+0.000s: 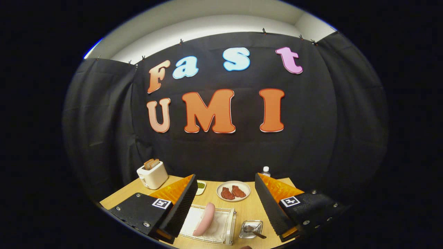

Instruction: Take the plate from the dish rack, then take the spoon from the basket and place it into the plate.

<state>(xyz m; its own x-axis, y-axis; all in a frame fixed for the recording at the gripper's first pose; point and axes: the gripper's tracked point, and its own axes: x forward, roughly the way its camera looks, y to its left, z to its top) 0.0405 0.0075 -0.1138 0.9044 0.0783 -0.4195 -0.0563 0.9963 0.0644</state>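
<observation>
A pink plate (205, 219) stands on edge in a white dish rack (226, 224) on the wooden table, between my fingers and nearer the left one. Right of the rack sits a small clear basket (251, 229) with a spoon (255, 232) lying in it, its handle sticking out toward the right finger. My gripper (225, 202) is open and wide, held above the table with nothing between its fingers.
A white plate with two pieces of meat (233, 191) lies beyond the rack. A cream toaster with bread (152, 174) stands at the far left. A small green dish (200, 186) sits by the left finger, and a bottle (265, 171) stands at the back.
</observation>
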